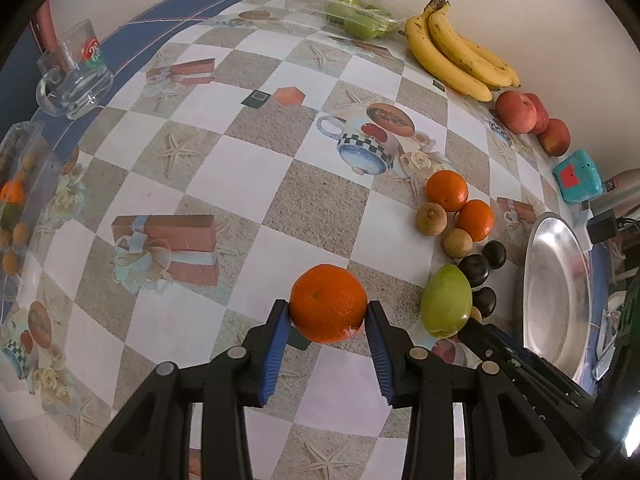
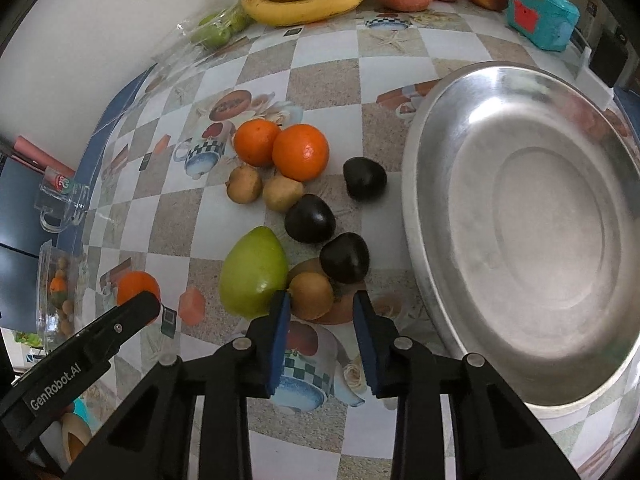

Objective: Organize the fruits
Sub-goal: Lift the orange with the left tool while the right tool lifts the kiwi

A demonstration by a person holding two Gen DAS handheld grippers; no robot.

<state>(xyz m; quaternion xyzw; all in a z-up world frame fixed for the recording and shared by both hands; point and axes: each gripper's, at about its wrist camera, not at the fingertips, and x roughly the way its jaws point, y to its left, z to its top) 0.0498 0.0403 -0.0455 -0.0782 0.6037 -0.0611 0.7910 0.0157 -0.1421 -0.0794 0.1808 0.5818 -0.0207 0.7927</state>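
We note the left hand-held gripper (image 1: 327, 315) clamped on an orange (image 1: 328, 303), held over the worktop (image 1: 240, 184). The right hand-held gripper (image 2: 320, 300), fingers apart, has a small brown fruit (image 2: 311, 295) just ahead at 12 o'clock. The steel bowl (image 2: 424, 184) lies at 2 o'clock, nearer the right hand; the fruit is round, so no long axis matters.

tablecloth (image 1: 280, 184) is white and sandy checks, 3 oranges (image 1: 328, 308), 3 near-black plums (image 2: 310, 219), yellow bananas (image 1: 452, 52), pale green mango (image 2: 254, 274), teal box (image 2: 542, 12).
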